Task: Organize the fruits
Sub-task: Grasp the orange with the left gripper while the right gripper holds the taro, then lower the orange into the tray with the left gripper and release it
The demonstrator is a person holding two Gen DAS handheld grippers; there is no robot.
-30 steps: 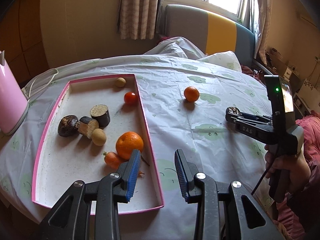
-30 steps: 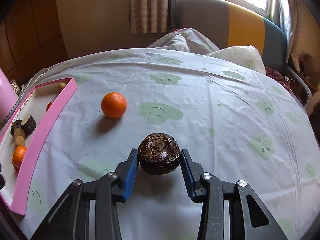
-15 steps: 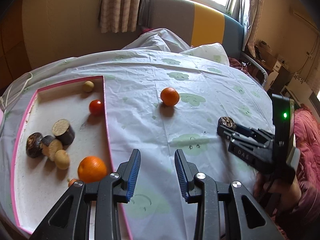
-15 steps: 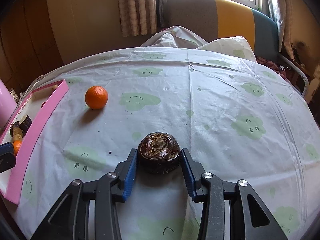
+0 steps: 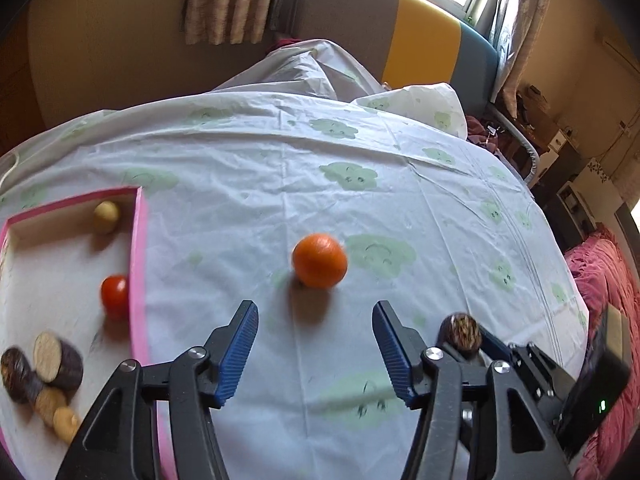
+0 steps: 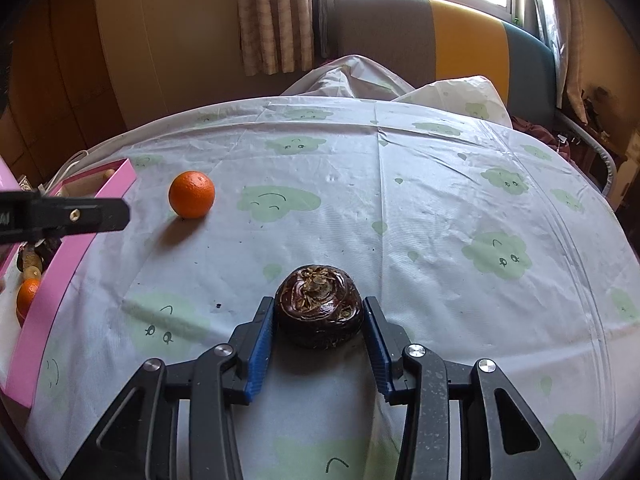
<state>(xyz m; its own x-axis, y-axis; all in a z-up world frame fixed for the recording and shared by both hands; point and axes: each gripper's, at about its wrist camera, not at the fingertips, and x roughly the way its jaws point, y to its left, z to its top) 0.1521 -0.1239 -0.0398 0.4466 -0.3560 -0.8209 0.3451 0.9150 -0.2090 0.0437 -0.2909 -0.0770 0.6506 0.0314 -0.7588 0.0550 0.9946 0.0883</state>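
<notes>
An orange [image 5: 319,261] lies on the tablecloth just ahead of my left gripper [image 5: 314,322], which is open and empty; the orange also shows in the right wrist view [image 6: 191,194]. My right gripper [image 6: 319,312] is shut on a dark brown round fruit [image 6: 319,306]; that fruit shows at the lower right of the left wrist view [image 5: 460,331]. A pink tray [image 5: 138,248] at the left holds a red tomato [image 5: 115,293], a small tan fruit [image 5: 106,216], dark cut pieces [image 5: 56,360] and an orange [image 6: 27,294].
The table wears a white cloth with green cloud faces [image 6: 400,200]. A sofa with grey, yellow and blue panels [image 6: 440,44] stands behind it. The left gripper's finger [image 6: 72,216] crosses the left edge of the right wrist view.
My left gripper has moved right, from over the tray to the loose orange, and opened wider. My right gripper keeps hold of the dark fruit, drawing back slightly.
</notes>
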